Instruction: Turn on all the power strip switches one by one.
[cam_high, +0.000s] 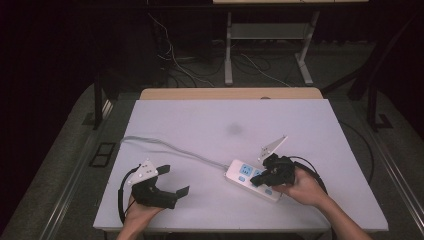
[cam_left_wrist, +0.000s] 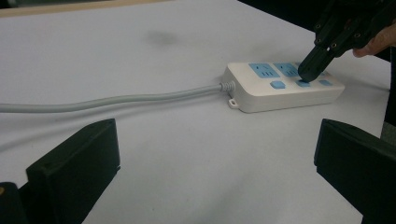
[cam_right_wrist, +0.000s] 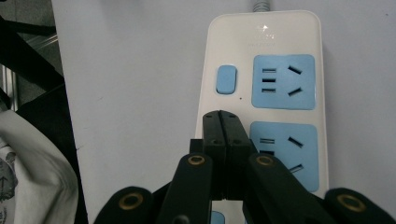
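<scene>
Nearest, at about 7 o'clock on the table, the left gripper (cam_high: 172, 181) rests in the person's left hand (cam_high: 136, 214), its two black jaws spread wide with nothing between them. In the left gripper view those jaws frame bare tabletop.

Further in, at roughly 4 o'clock, the right gripper (cam_high: 261, 176) is held by the person's right hand (cam_high: 305, 187). Its jaws are pressed flat together, gripping nothing, and serve as a single blunt tip. That tip sits on the white plastic power strip with blue sockets (cam_high: 248, 176), planted on the middle small blue rocker switch (cam_left_wrist: 303, 83) (touching, as far as the left gripper view shows). The right gripper view has the closed tip (cam_right_wrist: 226, 122) covering that switch, with a second blue switch (cam_right_wrist: 226, 79) clear just beyond it.

Judged step: pressing a switch. To do it well, push straight down, keep the tip centred on the button and off the neighbouring socket face, and watch that the light strip does not skid.

Beyond, the strip's grey round cable (cam_high: 170, 146) runs off toward 10 o'clock across the white table (cam_high: 200, 120).
</scene>
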